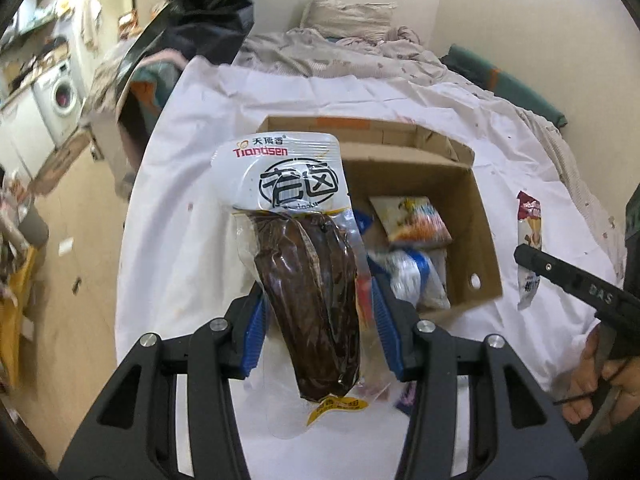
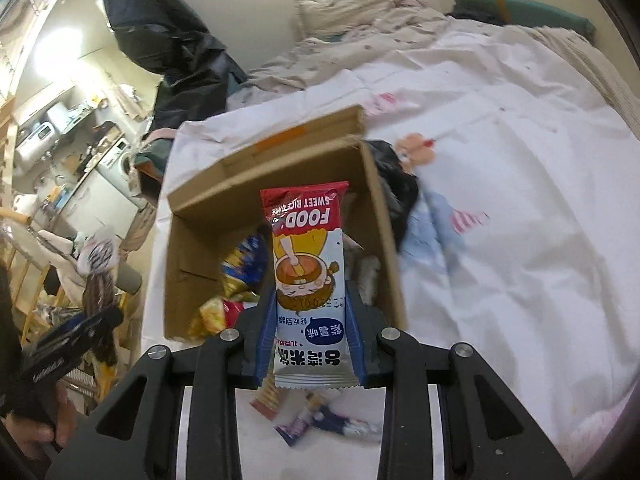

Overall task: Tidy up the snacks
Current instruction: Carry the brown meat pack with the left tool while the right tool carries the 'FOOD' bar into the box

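Broadly, a bed covered by a white sheet (image 2: 520, 208) is seen under both grippers, with wide bare fabric left open on the far right in the right wrist view and a narrower strip left of the cardboard box (image 1: 476, 216), beyond which the sheet's edge drops to the floor. An open box stands on the sheet, its flaps up, and several snack packets are seen lying inside against its walls. By the left gripper (image 1: 320, 312) a clear vacuum pack of dark braised meat (image 1: 308, 272) is pinched at its lower half, the blue pads pressed to both sides and the white printed top stood up over the near left corner of the box. By the right gripper (image 2: 310, 344) a sweet rice cake packet (image 2: 306, 272) is clamped between narrowly set pads, its red end raised over the box opening. A few small wrappers (image 2: 324, 420) are seen on the sheet just below the right gripper, near the front wall of the box. In the left wrist view the right gripper's finger and its packet are seen beside the box's right wall, apart from it
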{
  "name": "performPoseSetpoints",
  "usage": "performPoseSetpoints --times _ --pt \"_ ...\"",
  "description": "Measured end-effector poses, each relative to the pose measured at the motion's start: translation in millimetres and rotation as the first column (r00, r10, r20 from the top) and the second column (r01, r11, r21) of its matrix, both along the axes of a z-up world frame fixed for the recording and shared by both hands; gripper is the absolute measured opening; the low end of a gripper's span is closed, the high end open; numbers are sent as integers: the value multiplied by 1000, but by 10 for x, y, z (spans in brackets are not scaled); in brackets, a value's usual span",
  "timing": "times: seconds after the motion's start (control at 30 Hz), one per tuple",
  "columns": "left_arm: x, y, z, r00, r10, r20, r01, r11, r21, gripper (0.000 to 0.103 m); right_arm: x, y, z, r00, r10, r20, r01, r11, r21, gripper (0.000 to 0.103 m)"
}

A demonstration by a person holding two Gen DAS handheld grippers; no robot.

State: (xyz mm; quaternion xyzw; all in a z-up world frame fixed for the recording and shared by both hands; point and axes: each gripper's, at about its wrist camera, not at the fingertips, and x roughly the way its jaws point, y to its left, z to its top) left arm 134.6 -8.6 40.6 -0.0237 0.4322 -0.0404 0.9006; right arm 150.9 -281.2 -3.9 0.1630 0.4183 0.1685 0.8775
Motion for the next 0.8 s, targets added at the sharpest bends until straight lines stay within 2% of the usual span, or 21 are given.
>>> performPoseSetpoints --times 0.17,0.37,0.43,0.5,0.57,0.7,0.8 --pt "331 -59 -9 999 -32 32 31 999 23 45 265 149 30 998 47 45 -46 999 -28 33" --pt "591 -68 -262 997 -46 66 45 999 24 45 595 186 -167 998 60 -16 -60 998 -17 33" --pt "587 -58 -363 995 -22 93 16 998 65 45 625 201 -211 998 59 -31 -59 998 -13 33" --pt "599 -75 -425 994 -39 104 28 995 100 45 638 215 -252 997 53 -58 -53 999 1 33" --pt "633 -65 -475 996 -42 81 35 996 86 46 641 239 -279 995 55 -82 -54 998 18 33" --pt "705 -40 -567 999 -27 28 25 997 69 46 667 297 -295 996 49 -78 -51 999 -18 33" --pt "743 -58 -621 999 -33 3 32 997 66 46 696 326 -367 993 43 -111 -46 998 -29 33"
